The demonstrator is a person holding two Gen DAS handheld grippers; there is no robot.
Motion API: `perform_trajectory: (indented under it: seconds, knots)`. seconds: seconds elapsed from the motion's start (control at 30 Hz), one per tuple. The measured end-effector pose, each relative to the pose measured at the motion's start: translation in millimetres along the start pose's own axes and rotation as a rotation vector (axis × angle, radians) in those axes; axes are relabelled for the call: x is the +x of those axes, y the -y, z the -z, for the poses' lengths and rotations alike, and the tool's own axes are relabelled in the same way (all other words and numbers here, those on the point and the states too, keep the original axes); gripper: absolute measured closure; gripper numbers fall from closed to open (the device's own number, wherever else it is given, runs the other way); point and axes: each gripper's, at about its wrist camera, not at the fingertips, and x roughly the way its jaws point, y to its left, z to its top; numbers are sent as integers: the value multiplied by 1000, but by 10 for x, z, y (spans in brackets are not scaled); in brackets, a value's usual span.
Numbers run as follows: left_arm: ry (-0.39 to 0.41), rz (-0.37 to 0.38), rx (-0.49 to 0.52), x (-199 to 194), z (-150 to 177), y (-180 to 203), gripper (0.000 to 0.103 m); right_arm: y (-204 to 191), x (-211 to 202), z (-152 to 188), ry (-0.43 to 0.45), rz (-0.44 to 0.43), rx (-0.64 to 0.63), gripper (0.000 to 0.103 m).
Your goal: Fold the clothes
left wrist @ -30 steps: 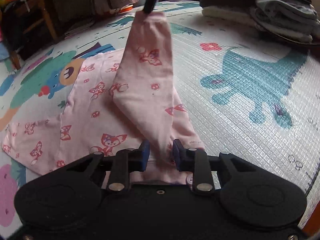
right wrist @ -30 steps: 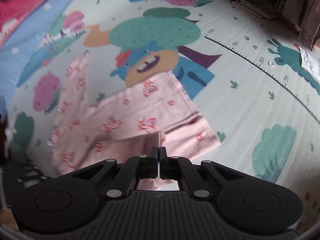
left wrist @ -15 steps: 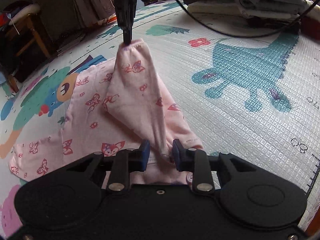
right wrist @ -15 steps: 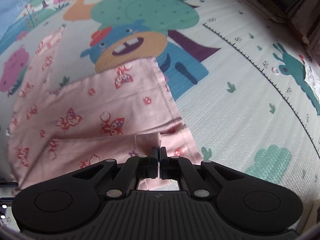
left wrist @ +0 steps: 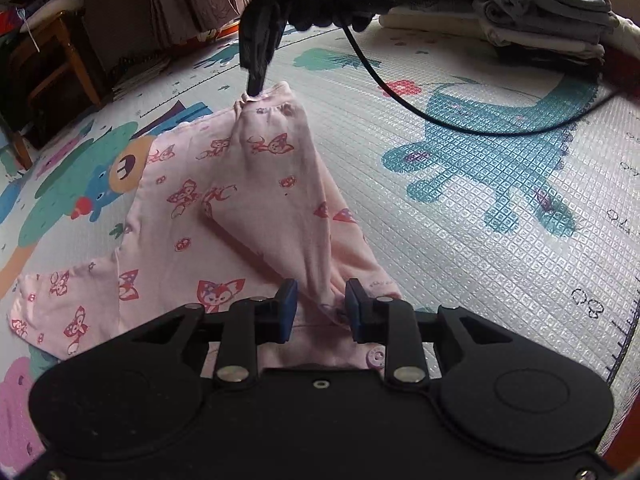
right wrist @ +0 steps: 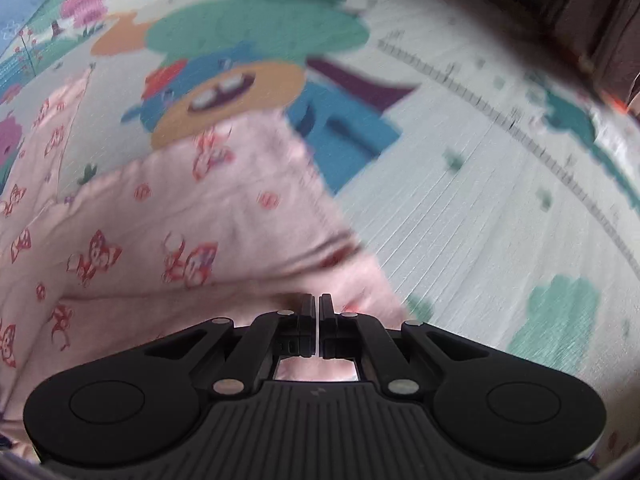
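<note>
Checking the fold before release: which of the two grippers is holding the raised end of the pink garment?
The right gripper: its jaws pinch the pink fox-print cotton garment at its lifted peak, above the play mat. The left gripper holds the low near end.

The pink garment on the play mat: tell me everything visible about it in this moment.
The pink garment is soft, thin-looking cloth printed with red foxes, butterflies and small flowers. Most of it lies spread flat on the play mat, one sleeve-like end reaching toward the lower left. One part is lifted into a taut, tent-like fold: the right hand-held gripper pinches its bunched, gathered edge at the top, while the left hand-held gripper has a bunch of fabric between its blue pads at the near edge.
</note>
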Motion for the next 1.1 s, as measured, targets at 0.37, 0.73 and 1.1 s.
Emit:
perform_trajectory:
  seconds: [0.37, 0.73, 1.1]
  knots:
    - [28, 25, -120, -200, 11, -268, 65, 360, -255, 299, 71, -5, 250, 72]
    - [-40, -174, -556, -323, 485, -1460, 63, -1508, -735, 1256, 128, -171, 99, 71]
    - [-64, -138, -740, -314, 717, -1607, 63, -2745, -793, 1797, 73, -70, -239, 63]
